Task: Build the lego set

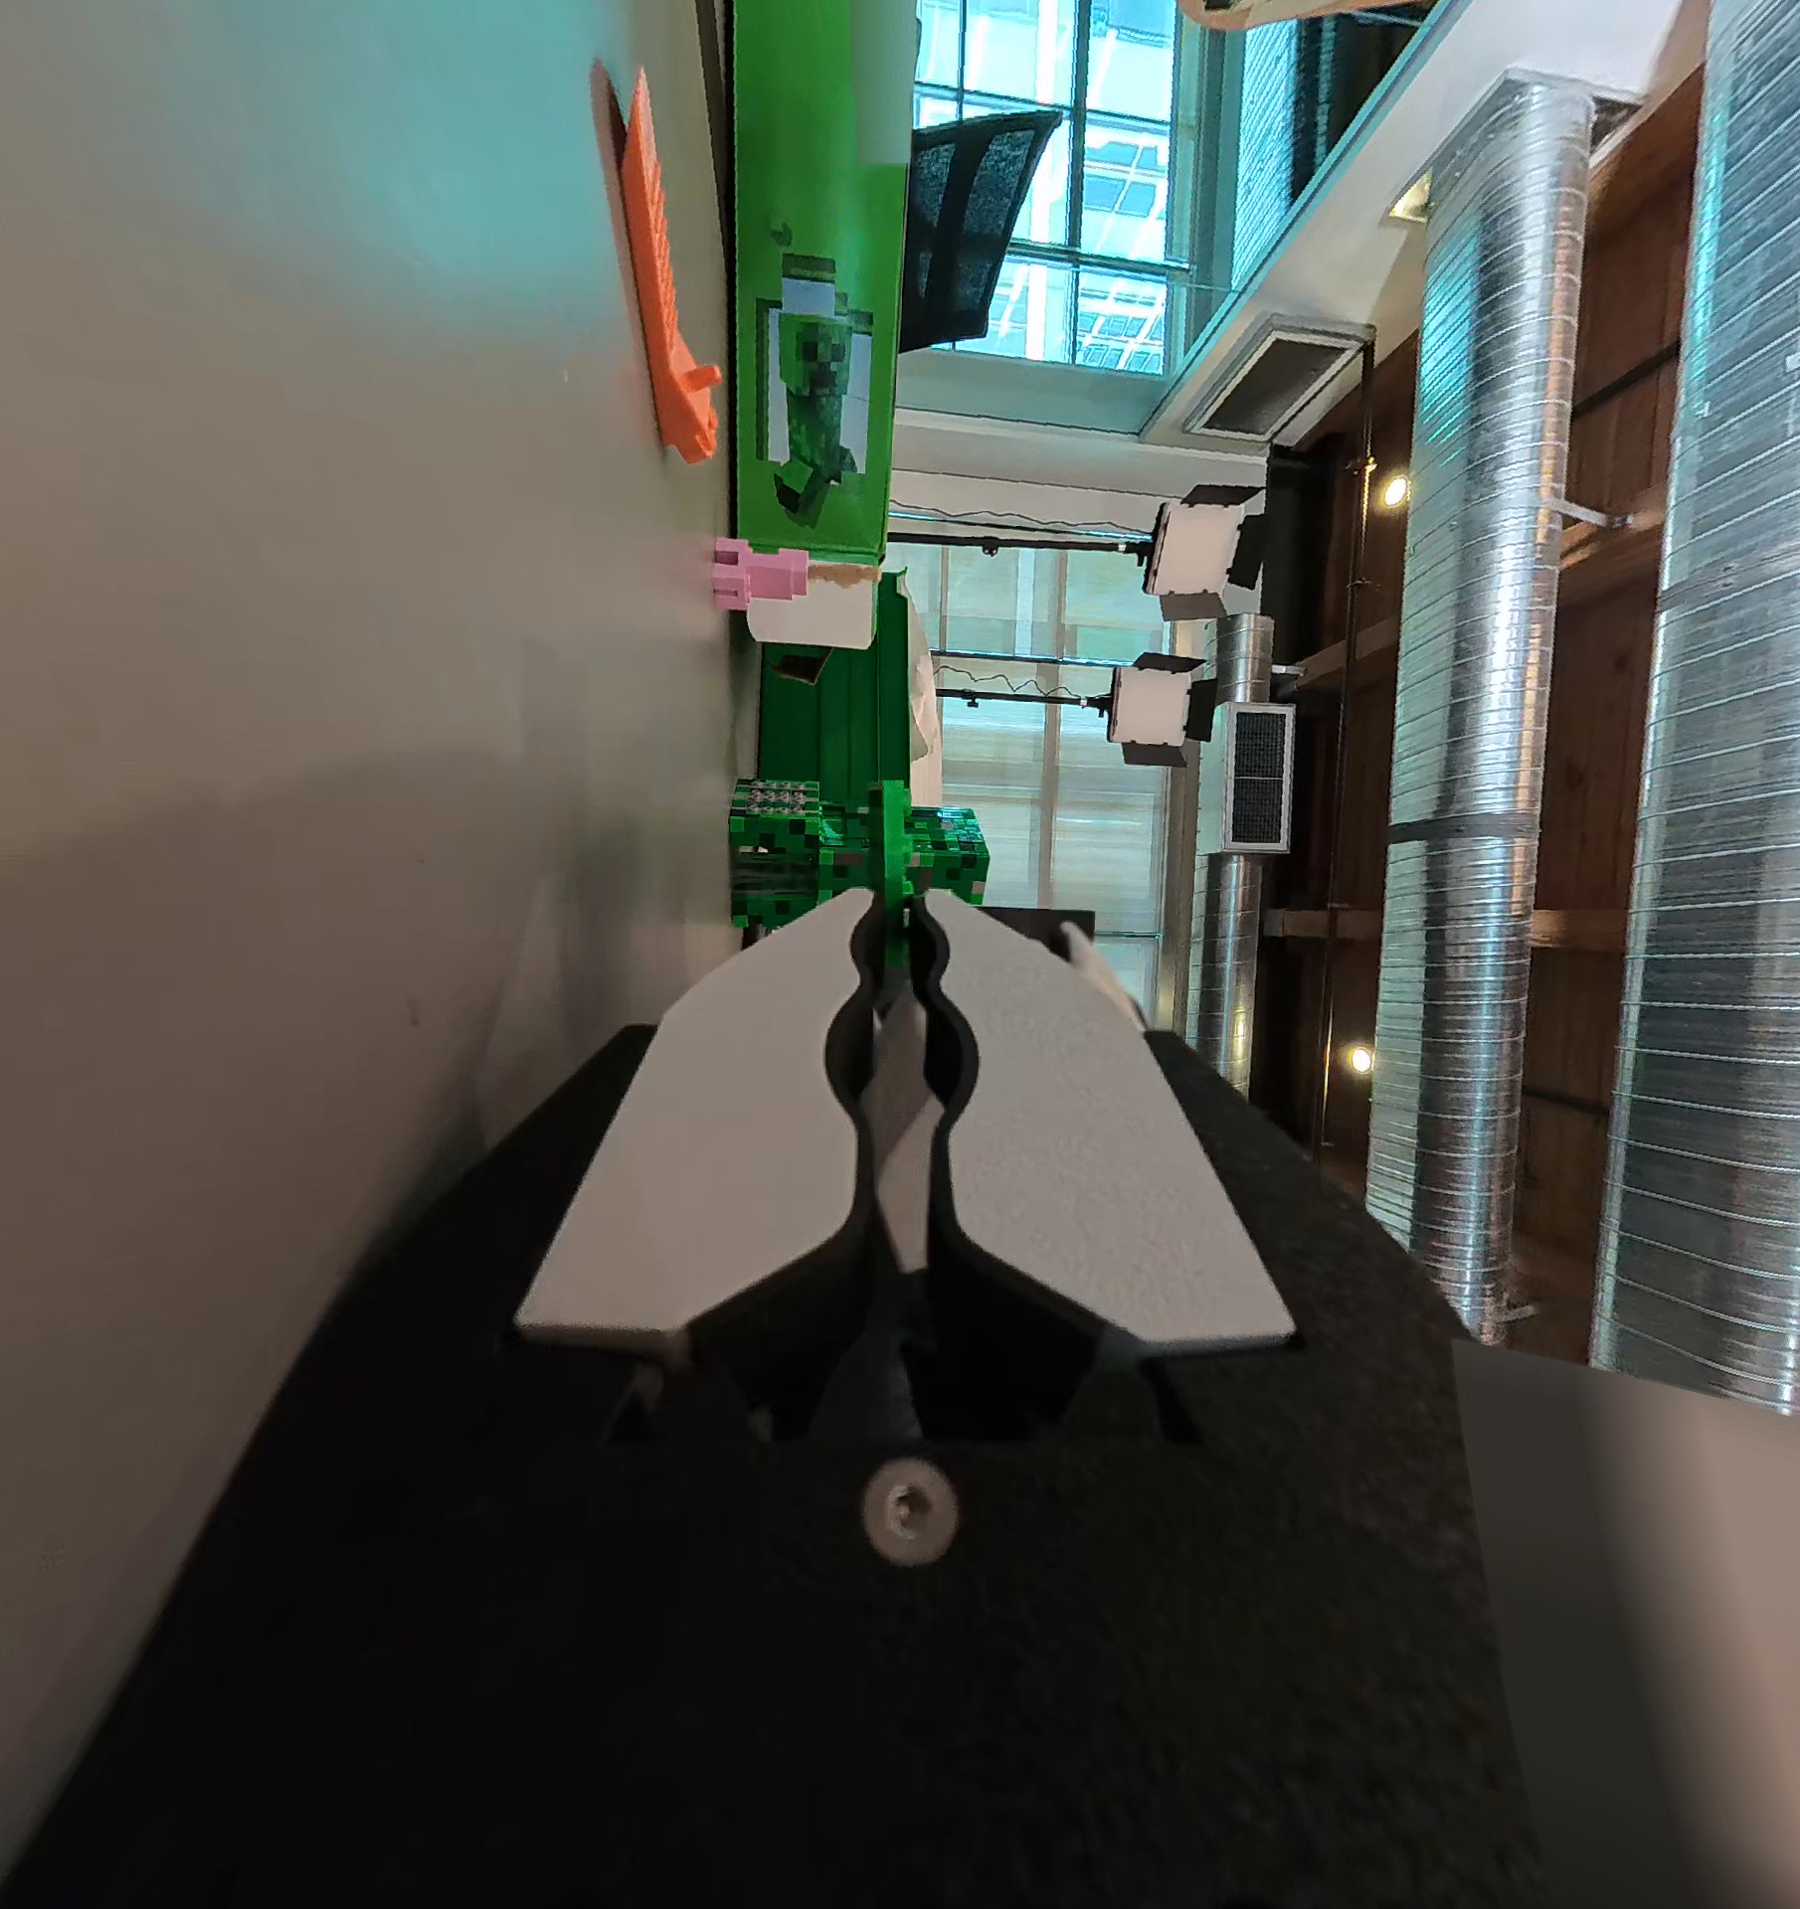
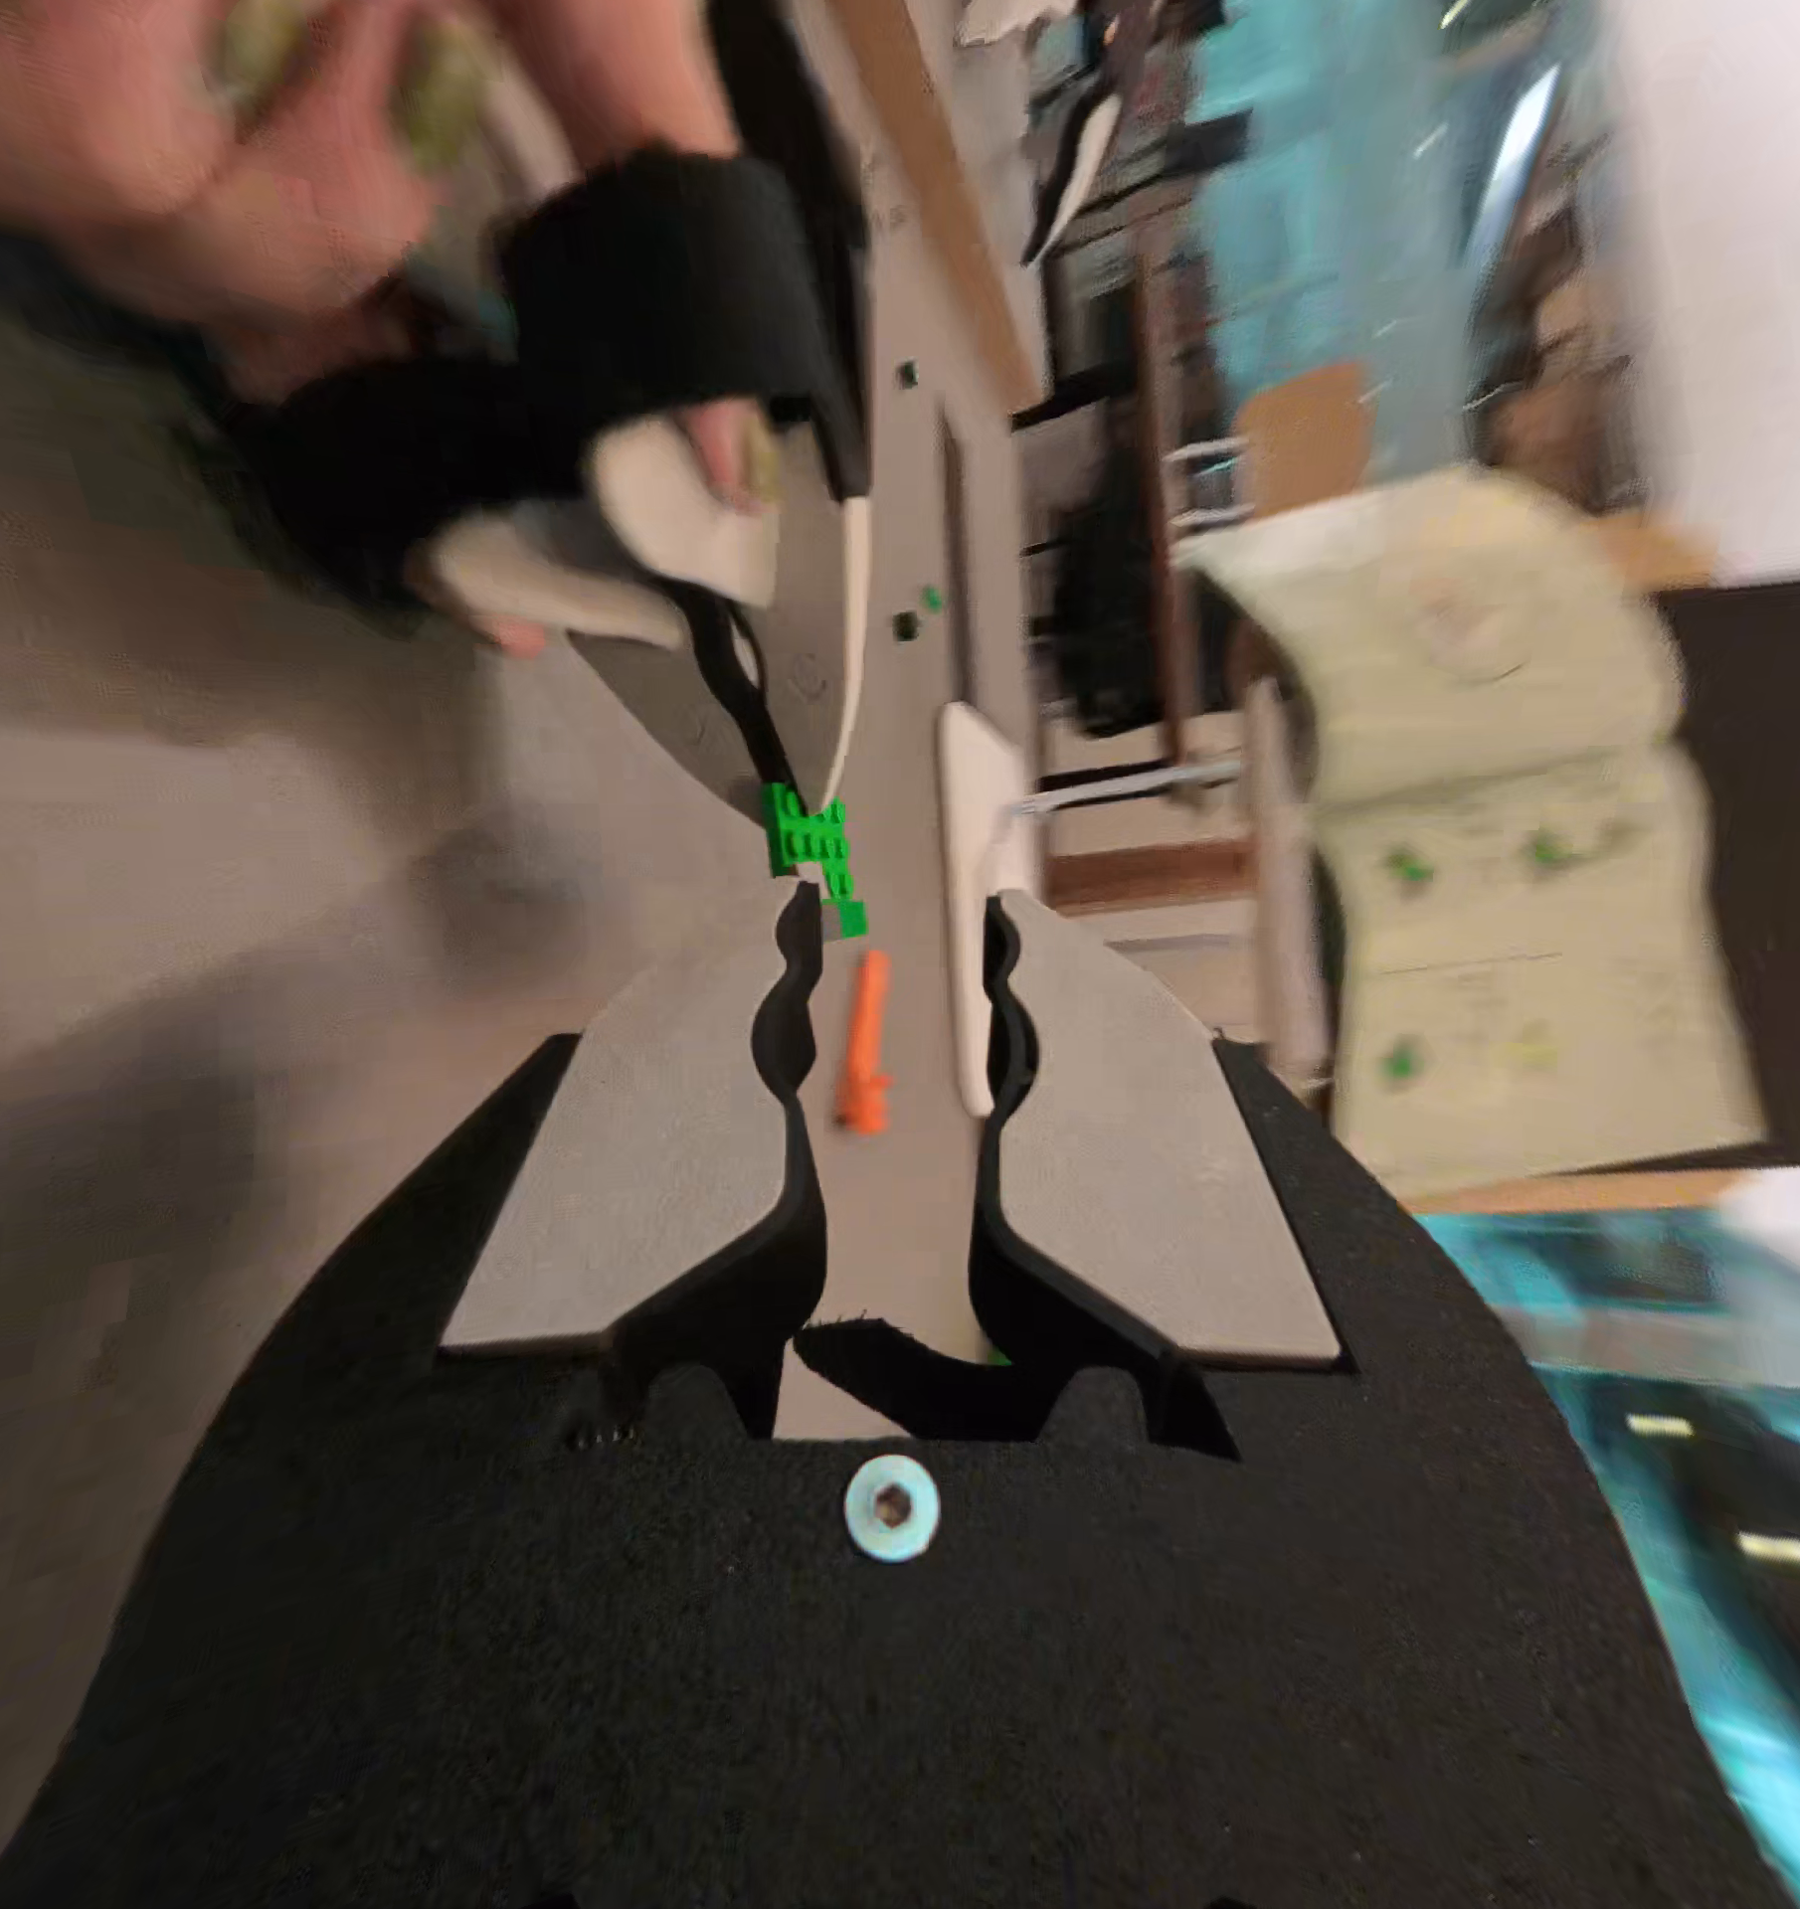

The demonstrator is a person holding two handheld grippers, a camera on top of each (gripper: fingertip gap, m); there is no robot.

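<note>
Green plate [image 1: 888, 857] pinched in left gripper [image 1: 894, 914] fingers, right gripper [image 2: 901, 899] fingers apart, empty.

Grey table [image 1: 307, 517]: orange separator [image 1: 658, 279], green box [image 1: 813, 310].

A: How does the left claw [image 1: 894, 914] sit?
B: Rolled onto its side, so the table runs up one edge of its view. Its two pale fingers [image 1: 741, 1074] are pressed nearly together, pinching a thin green piece [image 1: 888, 847] at the tips.
A: And the right claw [image 2: 901, 899]?
B: Fingers spread, nothing between them. In its blurred view the left claw is far off, gripped by a hand [image 2: 204, 176].
</note>
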